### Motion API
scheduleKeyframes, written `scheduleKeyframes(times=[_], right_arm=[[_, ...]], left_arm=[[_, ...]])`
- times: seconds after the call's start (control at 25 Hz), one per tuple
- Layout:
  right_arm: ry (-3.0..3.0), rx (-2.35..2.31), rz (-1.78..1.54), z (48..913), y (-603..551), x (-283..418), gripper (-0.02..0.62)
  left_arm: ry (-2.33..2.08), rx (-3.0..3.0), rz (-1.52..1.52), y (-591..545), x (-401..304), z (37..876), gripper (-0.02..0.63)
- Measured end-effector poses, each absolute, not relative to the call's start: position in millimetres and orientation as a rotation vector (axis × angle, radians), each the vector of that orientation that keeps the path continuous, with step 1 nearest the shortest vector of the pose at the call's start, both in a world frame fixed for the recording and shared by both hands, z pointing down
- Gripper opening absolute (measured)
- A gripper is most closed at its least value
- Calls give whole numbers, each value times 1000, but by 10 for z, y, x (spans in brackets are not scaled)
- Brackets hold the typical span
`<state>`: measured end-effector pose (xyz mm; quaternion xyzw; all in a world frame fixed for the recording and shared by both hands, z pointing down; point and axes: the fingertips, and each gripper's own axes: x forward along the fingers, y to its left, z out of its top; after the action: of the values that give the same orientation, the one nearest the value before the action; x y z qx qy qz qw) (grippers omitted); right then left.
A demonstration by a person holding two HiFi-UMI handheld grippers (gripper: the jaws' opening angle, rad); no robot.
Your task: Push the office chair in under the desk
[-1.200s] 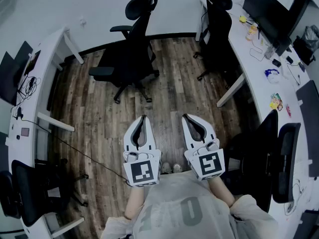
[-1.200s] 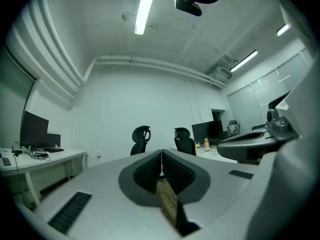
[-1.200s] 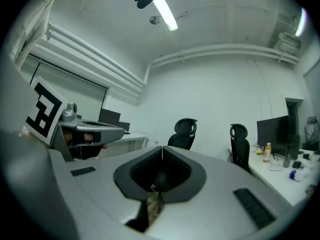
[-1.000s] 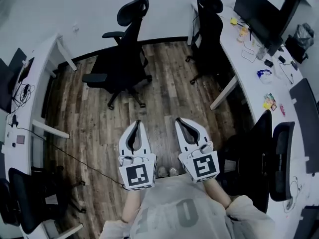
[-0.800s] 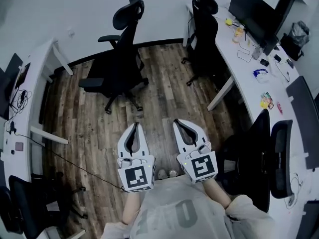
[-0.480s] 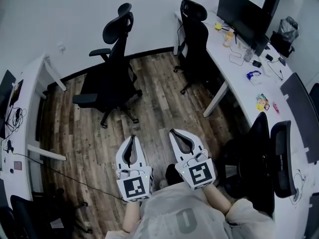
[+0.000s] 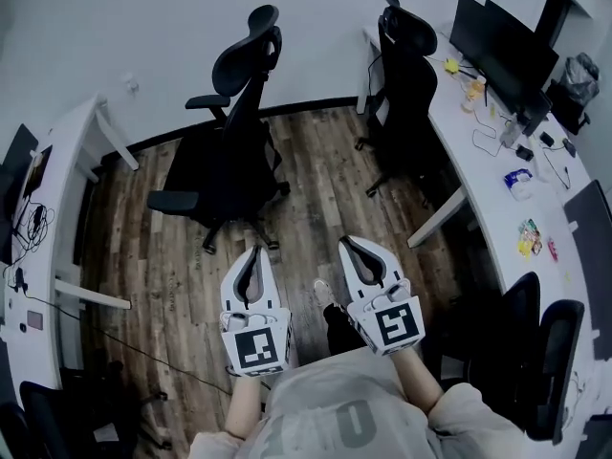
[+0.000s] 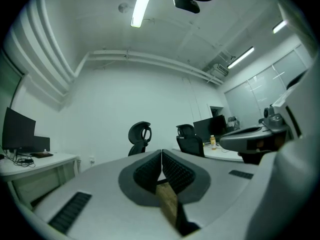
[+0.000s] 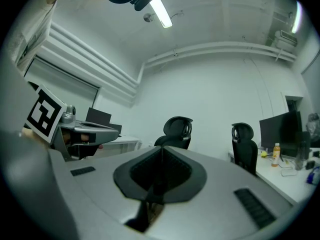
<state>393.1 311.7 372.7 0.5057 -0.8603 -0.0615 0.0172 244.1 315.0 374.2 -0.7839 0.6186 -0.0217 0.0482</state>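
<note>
A black office chair (image 7: pixel 229 151) with a headrest stands out on the wooden floor, away from both desks, its back toward the right. It also shows ahead in the left gripper view (image 8: pixel 140 136) and the right gripper view (image 9: pixel 176 131). My left gripper (image 7: pixel 253 251) and right gripper (image 7: pixel 350 244) are held side by side in front of me, a short way from the chair's wheeled base and not touching it. Both are shut and empty. The white desk on the left (image 7: pixel 67 170) has open leg room beneath it.
A second black chair (image 7: pixel 409 79) is tucked at the long white desk on the right (image 7: pixel 483 151), which carries monitors (image 7: pixel 502 51), a bottle and small clutter. Another chair (image 7: pixel 540 352) stands at lower right. A cable (image 7: pixel 124 338) runs over the floor at the left. My foot (image 7: pixel 323 295) shows between the grippers.
The view has shifted as I stepped forward: the free chair now lies closer to both grippers. The grippers stay shut and side by side, and a foot now shows between them.
</note>
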Motion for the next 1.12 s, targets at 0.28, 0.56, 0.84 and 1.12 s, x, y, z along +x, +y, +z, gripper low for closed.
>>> scheduleKeyframes(times=[0.28,0.56,0.84,1.12], right_arm=[[-2797,1475,-260,3396,1585,3943,25],[-2885,1330,-288,3165,306,3729,25],[-2975,1231,-316,2958,-214,3390,25],[-2981,1229,-286,2923,-542,3251,25]], left_arm=[[1982,-2255,27,1807,2331,3354,18],[2059,-2151,33,712,2186,3106,18],[2062,-2157,75,182,2103,2952,18],[2035,-2185,40,-169,1987,2857,18]])
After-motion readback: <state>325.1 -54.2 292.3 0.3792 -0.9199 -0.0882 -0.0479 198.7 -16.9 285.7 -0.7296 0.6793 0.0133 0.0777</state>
